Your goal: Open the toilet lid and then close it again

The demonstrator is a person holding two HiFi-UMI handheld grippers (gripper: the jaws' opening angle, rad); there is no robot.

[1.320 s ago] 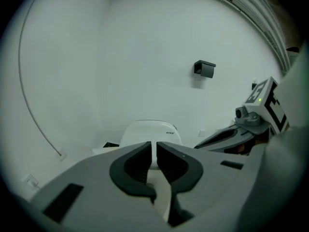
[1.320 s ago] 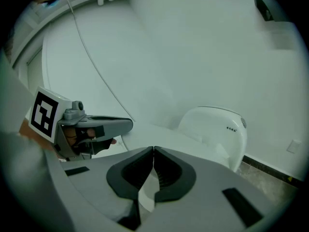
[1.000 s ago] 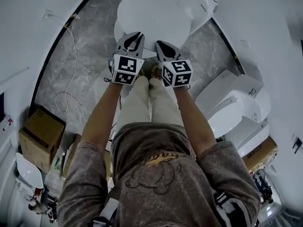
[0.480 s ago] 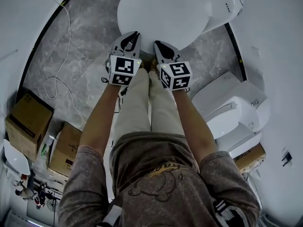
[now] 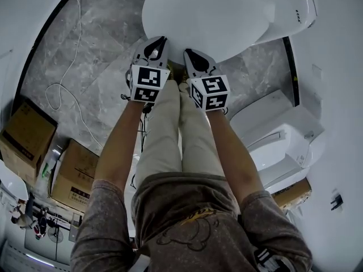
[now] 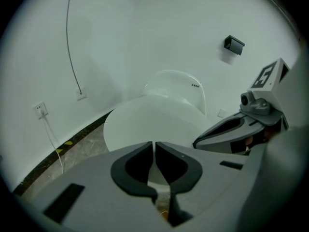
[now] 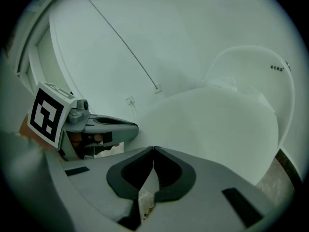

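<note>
A white toilet with its lid (image 5: 204, 16) down stands at the top of the head view; the lid also fills the middle of the left gripper view (image 6: 154, 124) and the right gripper view (image 7: 212, 124). Its tank (image 5: 292, 7) lies at the upper right. My left gripper (image 5: 160, 41) and right gripper (image 5: 188, 54) are held side by side just short of the lid's front edge. Both are shut with nothing between the jaws. In each gripper view the tips meet, left gripper (image 6: 154, 143) and right gripper (image 7: 153, 149).
More white toilets (image 5: 278, 140) stand close on the right. Cardboard boxes (image 5: 74, 174) sit at the lower left on the grey marble floor (image 5: 96, 67). A white cable (image 5: 65, 78) trails across the floor from the left wall. The person's legs (image 5: 181, 135) are below the grippers.
The head view has shifted so the toilet lid sits larger and nearer the top; both grippers have come closer to its front edge. Both stay shut.
</note>
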